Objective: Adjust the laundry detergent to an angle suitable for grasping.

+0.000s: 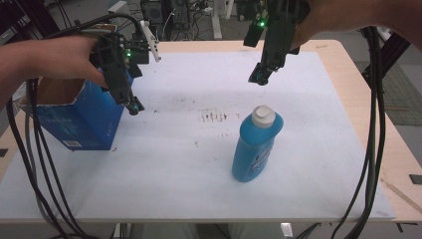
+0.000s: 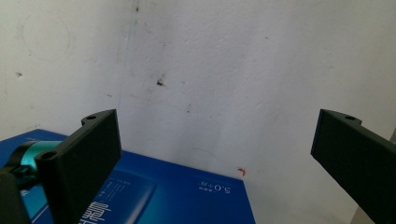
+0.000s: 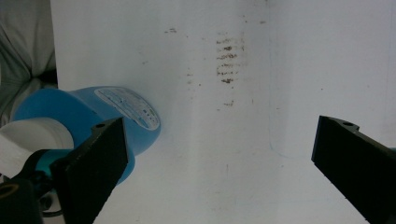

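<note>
The white sheet-covered wooden table carries everything. Taking the blue plastic bottle with the white cap as the landmark, it stands upright near the middle of the sheet, slightly right of centre, with bare sheet all around it.

Well to the bottle's left, at the table's left edge, sits an open-topped blue cardboard box, its brown inner flaps showing.

A patch of brown smudges marks the sheet just left of the bottle's cap, between bottle and box.

The left gripper hangs over the box's right side, well left of the bottle, its jaws spread wide with nothing between them.

The right gripper hovers above and beyond the bottle, clear of the cap; its jaws are also spread and empty, the bottle lying beside one jaw in the right gripper view.

Black cables trail down the table's right side, right of the bottle.
</note>
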